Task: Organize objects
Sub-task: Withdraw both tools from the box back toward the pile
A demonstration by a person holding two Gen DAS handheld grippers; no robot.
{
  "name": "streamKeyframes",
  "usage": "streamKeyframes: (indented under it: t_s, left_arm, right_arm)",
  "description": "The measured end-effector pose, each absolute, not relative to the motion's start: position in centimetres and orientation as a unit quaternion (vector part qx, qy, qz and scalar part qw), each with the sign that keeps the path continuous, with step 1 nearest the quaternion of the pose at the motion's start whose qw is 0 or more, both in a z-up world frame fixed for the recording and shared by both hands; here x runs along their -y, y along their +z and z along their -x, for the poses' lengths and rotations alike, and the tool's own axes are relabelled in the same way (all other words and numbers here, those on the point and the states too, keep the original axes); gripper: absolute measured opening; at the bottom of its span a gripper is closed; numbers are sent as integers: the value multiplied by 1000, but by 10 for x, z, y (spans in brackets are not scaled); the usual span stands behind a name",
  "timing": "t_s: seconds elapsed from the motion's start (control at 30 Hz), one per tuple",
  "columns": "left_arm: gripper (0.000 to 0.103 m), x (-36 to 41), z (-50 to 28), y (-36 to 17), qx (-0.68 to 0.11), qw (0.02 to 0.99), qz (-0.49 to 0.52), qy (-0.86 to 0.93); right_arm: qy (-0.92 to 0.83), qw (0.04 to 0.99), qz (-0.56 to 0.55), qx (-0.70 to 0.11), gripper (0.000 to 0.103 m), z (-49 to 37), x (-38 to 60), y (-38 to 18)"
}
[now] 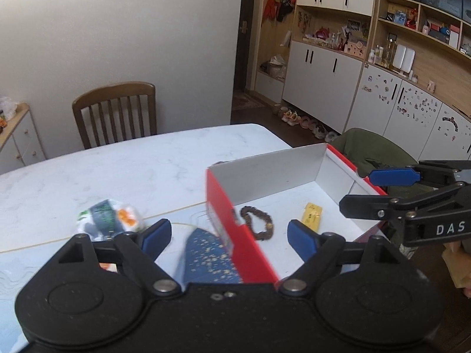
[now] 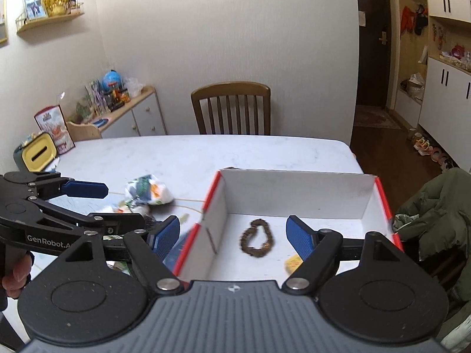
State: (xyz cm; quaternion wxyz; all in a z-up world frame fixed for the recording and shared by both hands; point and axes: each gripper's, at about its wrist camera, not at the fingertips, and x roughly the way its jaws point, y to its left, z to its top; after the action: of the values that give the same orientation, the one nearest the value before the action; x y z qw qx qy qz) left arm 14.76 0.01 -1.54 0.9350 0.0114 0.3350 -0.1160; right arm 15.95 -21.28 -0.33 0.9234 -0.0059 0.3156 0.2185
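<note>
On the white marble-look table (image 2: 206, 153) stands an open cardboard box (image 2: 294, 194), red outside and white inside. On its floor lie a brown bead bracelet (image 2: 256, 238) and, near the right corner, a small yellow card (image 1: 311, 217). Two things are therefore already sorted.

Left of the box, outside it, some things are not yet sorted: a crumpled white plastic packet with green and orange print (image 2: 148, 192), and a dark blue item with small gold specks (image 1: 206, 256), which lies just beside the red left wall. This blue item is blurred, so I cannot say what it is.

The left gripper (image 1: 228, 236) has its blue pads wide apart and holds nothing; it hangs over the left wall of the box, with the blue item below it. The right gripper (image 2: 234, 236) is also spread wide and empty, above the near part of the box.

I judge that the next job is to bring the loose things from the left into the box. Risks I see: the blue item is very close to the wall, so a descending finger may hit the wall and push the light box. The packet is soft and slippery, so it may slip out of the pads. The two tools are near each other and could collide.
</note>
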Motion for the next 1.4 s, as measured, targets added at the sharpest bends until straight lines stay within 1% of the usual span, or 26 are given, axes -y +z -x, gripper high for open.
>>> streamKeyframes:
  t_s: [0.17, 0.23, 0.3, 0.47, 0.6, 0.67, 0.7, 1.13, 1.3, 1.4]
  left_arm:
    - [91, -26, -132, -11, -325, 939, -4, -113]
    - [92, -36, -127, -12, -325, 939, 2, -112]
    - [93, -46, -123, -13, -324, 940, 4, -109]
    - [102, -73, -110, -15, -316, 944, 10, -98]
    - [102, -95, -103, -18, -317, 944, 21, -93]
    - [102, -105, -101, -21, -320, 943, 22, -91]
    - [102, -110, -100, -23, -321, 943, 22, -88]
    - [103, -177, -105, -62, -347, 937, 36, -29]
    - [103, -207, -113, -80, -368, 926, 83, -3]
    - [103, -216, -116, -88, -366, 927, 83, 10]
  right_arm:
    - [212, 927, -12, -308, 79, -143, 194, -3]
    - [214, 927, -19, -307, 84, -137, 186, -3]
    - [214, 928, -23, -305, 84, -130, 177, -4]
    - [217, 926, -28, -308, 85, -118, 154, -6]
    - [219, 925, -27, -309, 86, -112, 137, -8]
    - [220, 924, -31, -312, 91, -111, 130, -10]
    - [220, 923, -32, -313, 91, -110, 127, -11]
    - [249, 914, -3, -321, 93, -107, 70, -27]
    - [266, 904, 16, -333, 93, -111, 48, -38]
    - [281, 895, 25, -346, 93, -114, 35, -46]
